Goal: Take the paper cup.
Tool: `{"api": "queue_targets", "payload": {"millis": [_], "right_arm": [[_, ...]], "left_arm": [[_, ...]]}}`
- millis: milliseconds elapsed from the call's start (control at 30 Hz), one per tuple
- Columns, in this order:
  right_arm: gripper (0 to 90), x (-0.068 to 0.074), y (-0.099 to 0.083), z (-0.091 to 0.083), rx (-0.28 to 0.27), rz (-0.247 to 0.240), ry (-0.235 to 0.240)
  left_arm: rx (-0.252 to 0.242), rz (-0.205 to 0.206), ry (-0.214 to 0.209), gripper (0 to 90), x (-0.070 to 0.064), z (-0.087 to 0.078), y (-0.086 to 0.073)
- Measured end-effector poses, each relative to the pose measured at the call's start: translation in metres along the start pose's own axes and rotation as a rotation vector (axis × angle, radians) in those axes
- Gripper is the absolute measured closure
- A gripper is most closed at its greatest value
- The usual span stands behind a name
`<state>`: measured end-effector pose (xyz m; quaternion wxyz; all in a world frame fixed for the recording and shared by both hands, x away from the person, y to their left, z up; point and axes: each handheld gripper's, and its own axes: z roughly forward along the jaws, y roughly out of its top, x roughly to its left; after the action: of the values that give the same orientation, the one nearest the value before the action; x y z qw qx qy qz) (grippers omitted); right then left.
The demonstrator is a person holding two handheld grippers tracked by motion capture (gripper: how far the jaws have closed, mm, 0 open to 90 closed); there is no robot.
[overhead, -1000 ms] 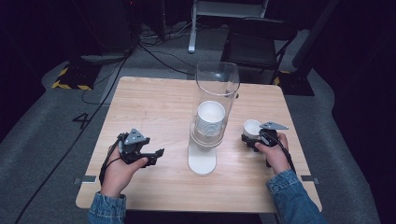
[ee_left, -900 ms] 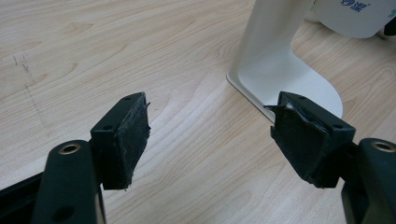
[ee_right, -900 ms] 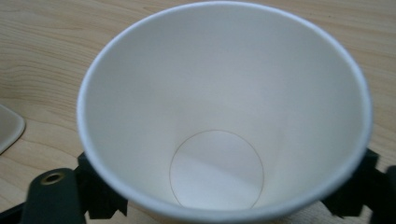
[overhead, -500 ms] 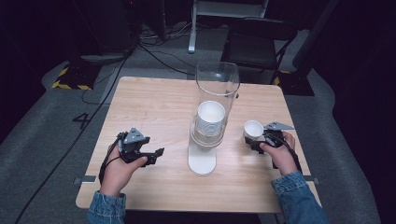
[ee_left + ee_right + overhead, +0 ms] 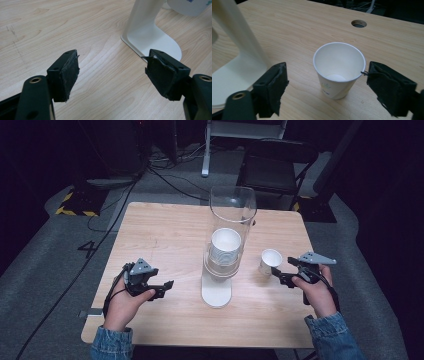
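A: High view first. Where's yr right gripper [image 5: 281, 272]?

B: Right side of the wooden table [image 5: 165, 230], tips pointing left at the paper cup [image 5: 270, 261]. Cup stands upright on the table, just right of the dispenser [image 5: 223, 255], apart from it. Yr gripper's tips sit just beside the cup, near its base; can't tell from up here whether they touch it.

A: And the dispenser?

B: Clear tube on a white stand w/ a flat white base, abt mid-table. A stack of cups [image 5: 225, 246] sits inside the tube. Yr left gripper [image 5: 167, 287] is near the front-left of the table, well apart from the stand, tips aimed at the base.

A: Left gripper view?

B: Yr left gripper [image 5: 112, 72] has its jaws spread wide, nothing btwn them but bare wood. White stand base [image 5: 152, 41] lies ahead, right of centre; its edge runs behind the right-hand pad. Bottom of a cup w/ a blue-green print peeks in top right.

A: Right gripper view?

B: Yr right gripper [image 5: 325, 87] is wide too. The paper cup [image 5: 338, 70] stands upright btwn the pads, empty, mouth up. Left pad is clear of it; right pad is just beside the rim, contact unclear. Stand of the dispenser [image 5: 235, 42] is at the left, cable hole [image 5: 359, 23] in the table beyond.
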<state>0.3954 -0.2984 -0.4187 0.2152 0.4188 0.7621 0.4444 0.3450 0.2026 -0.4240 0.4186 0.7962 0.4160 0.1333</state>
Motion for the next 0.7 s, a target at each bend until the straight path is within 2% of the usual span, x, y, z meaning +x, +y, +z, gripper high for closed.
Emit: {"api": "queue_targets", "payload": {"millis": [67,133,300,367,433,533,600,700], "right_arm": [[29.2,0.004,0.0,-0.008,-0.02,-0.001,0.027],[29.1,0.009,-0.001,-0.014,-0.038,-0.001,0.064],[34.2,0.019,-0.01,-0.029,-0.096,-0.063,0.138],[44.6,0.02,-0.016,-0.036,-0.11,-0.089,0.167],[45.2,0.02,-0.023,-0.039,-0.113,-0.087,0.19],[43.6,0.019,-0.038,-0.04,-0.101,-0.086,0.21],[41.4,0.018,-0.048,-0.039,-0.081,-0.09,0.204],[35.2,0.017,-0.059,-0.036,-0.022,-0.101,0.189]], "left_arm": [[-0.006,-0.007,-0.001,26.5,-0.001,-0.001,0.0],[-0.005,-0.004,-0.007,25.9,-0.003,-0.003,-0.002],[0.001,0.039,-0.047,23.1,-0.012,-0.01,-0.008],[-0.003,0.054,-0.048,22.7,-0.015,-0.015,-0.011],[-0.008,0.065,-0.054,22.5,-0.018,-0.019,-0.014],[-0.004,0.061,-0.084,22.5,-0.022,-0.02,-0.019],[-0.002,0.066,-0.085,22.4,-0.023,-0.019,-0.021],[0.009,0.078,-0.075,22.4,-0.022,-0.016,-0.023]]}}
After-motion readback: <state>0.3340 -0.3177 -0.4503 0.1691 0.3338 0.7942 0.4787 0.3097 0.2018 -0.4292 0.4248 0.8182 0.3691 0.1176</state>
